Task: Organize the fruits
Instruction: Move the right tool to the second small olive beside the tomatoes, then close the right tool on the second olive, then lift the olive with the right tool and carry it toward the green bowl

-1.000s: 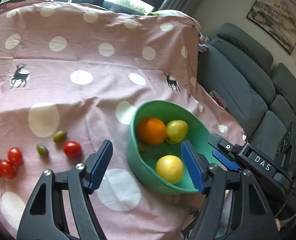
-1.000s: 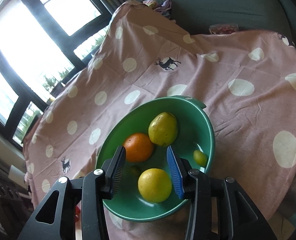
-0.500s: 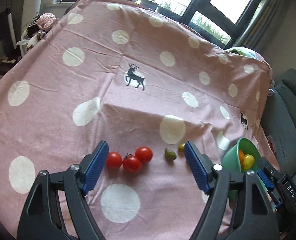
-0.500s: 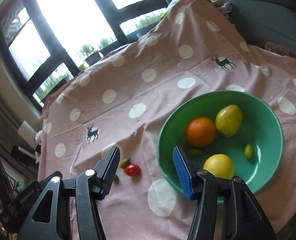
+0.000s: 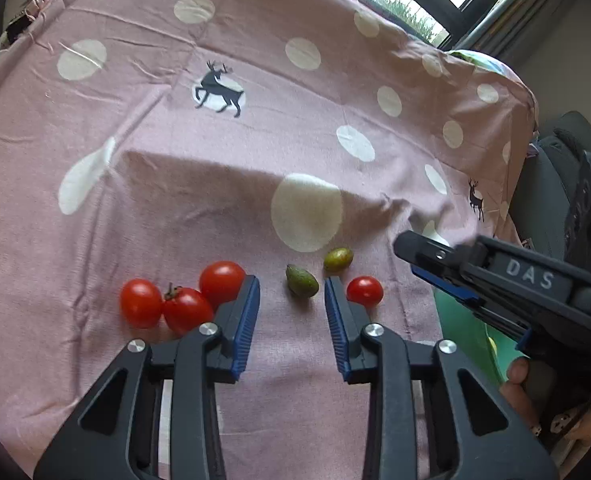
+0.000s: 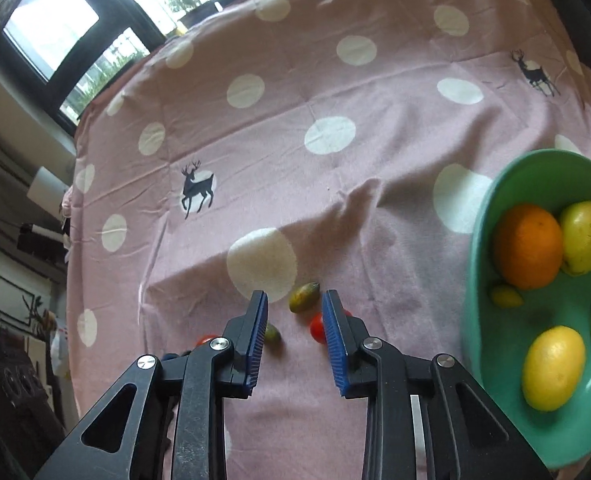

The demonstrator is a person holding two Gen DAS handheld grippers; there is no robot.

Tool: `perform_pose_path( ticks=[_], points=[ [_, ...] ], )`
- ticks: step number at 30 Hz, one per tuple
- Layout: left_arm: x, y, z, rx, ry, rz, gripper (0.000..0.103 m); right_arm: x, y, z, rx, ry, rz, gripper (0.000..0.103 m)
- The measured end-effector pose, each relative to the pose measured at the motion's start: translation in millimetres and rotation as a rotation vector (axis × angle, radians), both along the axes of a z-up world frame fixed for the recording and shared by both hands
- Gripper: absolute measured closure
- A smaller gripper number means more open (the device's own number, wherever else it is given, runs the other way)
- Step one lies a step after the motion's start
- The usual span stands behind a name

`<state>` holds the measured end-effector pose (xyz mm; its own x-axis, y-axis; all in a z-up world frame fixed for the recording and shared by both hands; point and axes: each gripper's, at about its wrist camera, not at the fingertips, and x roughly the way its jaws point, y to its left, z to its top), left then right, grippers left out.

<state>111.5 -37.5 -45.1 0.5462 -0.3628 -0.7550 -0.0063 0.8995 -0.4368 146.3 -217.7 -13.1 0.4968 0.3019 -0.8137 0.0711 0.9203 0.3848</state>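
**What cannot be seen well**

In the left wrist view, the green bowl (image 5: 461, 332) is mostly hidden behind the right claw (image 5: 435, 268), so the fruit inside cannot be told. Only a fingertip (image 5: 517, 370) of the person's hand is shown there.

A big red tomato (image 5: 221, 282) is partly covered by a blue pad of the left claw (image 5: 291, 292).

In the right wrist view, a red tomato (image 6: 318, 328) is half hidden behind one blue pad of that claw, and a small green fruit (image 6: 272, 333) is half hidden behind the other pad. Another tomato (image 6: 206, 339) is only peeking out. The bowl is cut off by the picture's edge.

The tabletop under the pink cloth (image 5: 255, 140) is fully covered.
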Motion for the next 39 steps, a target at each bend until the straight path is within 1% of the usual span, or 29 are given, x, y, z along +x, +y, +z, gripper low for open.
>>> perform_pose_path(
  ticks=[2, 5, 12, 14, 16, 20, 22, 23, 26, 28, 29, 30, 32, 39],
  points=[
    [6, -4, -6, -0.006, 0.02, -0.008, 0.072, 13, 2, -13, 0.013, 0.051, -0.003, 0.072],
    [11, -6, -9, -0.01, 0.027, -0.009, 0.072, 22, 5, -30, 0.028, 0.095, 0.009, 0.072],
    [22, -10, -22, -0.034, 0.082, -0.028, 0.072, 33, 13, -41, 0.007, 0.108, 0.027, 0.073],
    [24, -10, -25, -0.045, 0.097, -0.029, 0.072, 35, 14, -46, 0.007, 0.12, 0.026, 0.076],
    [26, -11, -25, -0.058, 0.101, -0.037, 0.072, 39, 14, -50, 0.014, 0.135, 0.021, 0.077],
    [29, -16, -28, -0.042, 0.105, -0.038, 0.072, 41, 13, -54, 0.022, 0.141, 0.021, 0.077],
    [31, -18, -32, -0.052, 0.116, -0.042, 0.072, 42, 13, -56, 0.023, 0.141, 0.02, 0.077],
    [31, -18, -31, -0.054, 0.103, -0.037, 0.072, 43, 12, -58, 0.025, 0.143, 0.02, 0.077],
    [32, -17, -32, -0.068, 0.099, -0.034, 0.072, 45, 12, -64, 0.05, 0.15, 0.024, 0.078],
    [32, -16, -33, -0.075, 0.089, -0.033, 0.072, 45, 12, -64, 0.043, 0.146, 0.026, 0.08],
    [32, -16, -33, -0.074, 0.084, -0.03, 0.073, 45, 13, -64, 0.04, 0.142, 0.025, 0.081],
    [32, -16, -34, -0.067, 0.081, -0.026, 0.078, 45, 13, -64, 0.04, 0.137, 0.026, 0.081],
    [33, -16, -35, -0.053, 0.075, -0.016, 0.084, 45, 13, -64, 0.04, 0.131, 0.027, 0.081],
    [33, -18, -35, -0.053, 0.064, -0.015, 0.083, 43, 10, -65, 0.059, 0.125, 0.022, 0.082]
  ],
)
